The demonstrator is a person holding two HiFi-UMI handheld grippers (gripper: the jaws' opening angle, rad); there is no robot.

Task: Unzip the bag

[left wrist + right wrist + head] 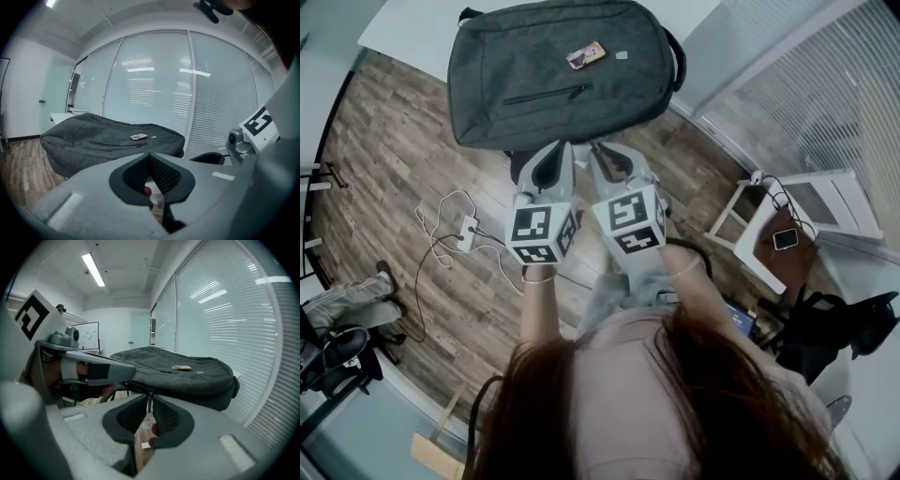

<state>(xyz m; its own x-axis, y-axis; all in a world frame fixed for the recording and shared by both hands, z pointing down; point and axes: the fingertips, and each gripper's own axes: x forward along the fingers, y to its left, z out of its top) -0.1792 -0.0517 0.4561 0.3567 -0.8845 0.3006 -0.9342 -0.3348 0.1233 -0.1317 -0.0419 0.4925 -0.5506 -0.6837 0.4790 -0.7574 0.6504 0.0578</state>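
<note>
Person's hair [675, 394] sits lowest in head view. Ahead of it, left gripper [555, 150] and right gripper [607, 152] are side by side, both with jaws closed on nothing. Grey backpack [562, 70] lies flat on the white table [403, 28], front-pocket zip [546, 95] shut. Step judged: approach, no contact yet. Next move: open the jaws, find a zip pull, pinch it, and steady the fabric with the other gripper.

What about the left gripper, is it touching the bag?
Cannot tell. Head view: left gripper tips overlap the bag edge. Left gripper view: its shut jaws hide that edge.
</note>
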